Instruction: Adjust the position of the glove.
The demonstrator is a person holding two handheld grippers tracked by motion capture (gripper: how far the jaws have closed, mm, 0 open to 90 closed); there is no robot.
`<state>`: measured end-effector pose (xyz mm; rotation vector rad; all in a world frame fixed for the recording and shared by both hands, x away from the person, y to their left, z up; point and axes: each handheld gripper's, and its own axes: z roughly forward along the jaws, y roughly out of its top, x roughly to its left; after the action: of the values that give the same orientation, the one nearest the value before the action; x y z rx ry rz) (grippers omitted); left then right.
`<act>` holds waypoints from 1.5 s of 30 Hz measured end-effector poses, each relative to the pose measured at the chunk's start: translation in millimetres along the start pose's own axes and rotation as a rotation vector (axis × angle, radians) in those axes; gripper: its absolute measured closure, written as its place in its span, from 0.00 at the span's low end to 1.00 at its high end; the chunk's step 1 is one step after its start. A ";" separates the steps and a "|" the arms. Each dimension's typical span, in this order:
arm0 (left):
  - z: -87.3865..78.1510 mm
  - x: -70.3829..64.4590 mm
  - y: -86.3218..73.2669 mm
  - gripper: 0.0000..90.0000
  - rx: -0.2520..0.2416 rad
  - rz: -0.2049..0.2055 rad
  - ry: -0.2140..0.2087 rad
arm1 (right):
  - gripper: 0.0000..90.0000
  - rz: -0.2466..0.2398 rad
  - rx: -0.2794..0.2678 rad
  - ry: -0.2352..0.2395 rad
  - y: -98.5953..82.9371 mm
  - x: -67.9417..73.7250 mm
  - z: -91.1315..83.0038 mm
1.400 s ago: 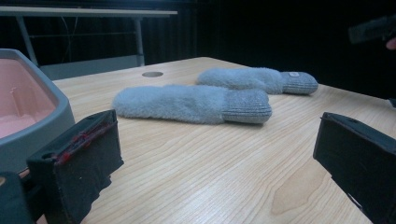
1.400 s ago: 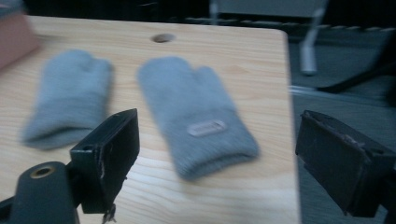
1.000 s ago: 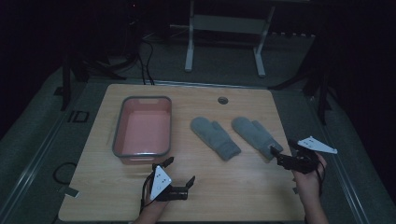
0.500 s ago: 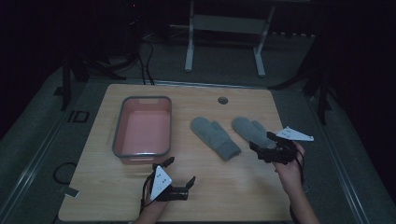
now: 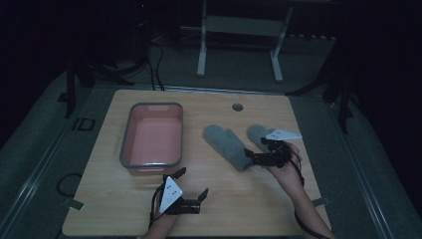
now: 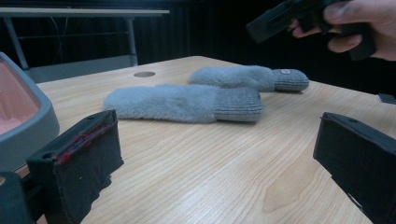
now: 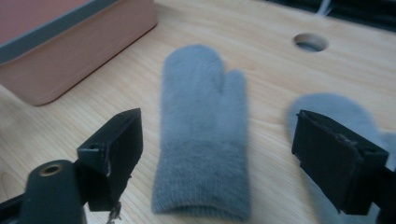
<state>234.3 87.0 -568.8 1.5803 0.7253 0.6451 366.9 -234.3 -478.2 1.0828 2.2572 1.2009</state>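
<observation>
- Two grey mittens lie flat on a light wooden table [image 5: 278, 199], side by side and just apart, right of centre in the high view.
- The nearer mitten [image 5: 227, 146] lies with its knitted cuff toward the person and its fuzzy fingertip end pointing away, thumb on its right side as the right gripper view shows it.
- The farther mitten [image 5: 256, 134] lies just to the right of the first, partly covered in the high view by the right gripper [image 5: 251, 157] and its grey three-cornered plate.
- The right gripper hovers low over the cuff end of the nearer mitten, jaws spread wide; in the right gripper view the cuff sits between the two black jaws, neither of them touching it.
- The left gripper [image 5: 191, 185] sits low near the table's front edge, jaws likewise wide apart and holding nothing, facing the mittens across bare wood.
- A pink tub [image 5: 152, 137] with a grey rim stands on the left half of the table, well apart from the mittens and just beyond the left gripper.
- A round hole [image 5: 237, 106] shows in the tabletop beyond the mittens.
- In the left gripper view the person's right hand [image 6: 359, 23] appears above the mittens' cuffs.
</observation>
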 end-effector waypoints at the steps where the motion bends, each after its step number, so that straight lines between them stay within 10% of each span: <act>1: -0.1 0.0 0.0 0.01 0.001 0.000 -0.001 | 0.21 -0.012 0.006 -0.010 0.6 0.9 4.3; 12: -0.2 0.1 0.0 0.01 0.001 0.001 -0.003 | 0.50 -0.095 0.082 -0.001 6.6 7.5 48.9; 31: -0.3 0.5 0.0 0.01 0.001 -0.004 -0.011 | 0.49 -0.135 0.251 0.035 8.4 7.1 122.9; 39: -0.3 -0.2 0.0 0.01 0.003 0.002 -0.011 | 0.64 -0.194 0.255 0.030 7.1 9.6 124.1; 45: -0.2 -0.4 0.0 0.01 0.003 0.001 -0.010 | 0.82 -0.144 0.226 0.002 2.9 12.7 121.0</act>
<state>233.9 86.7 -568.8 1.5854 0.7184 0.6365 434.7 -158.1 -544.6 0.9752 2.4710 0.9074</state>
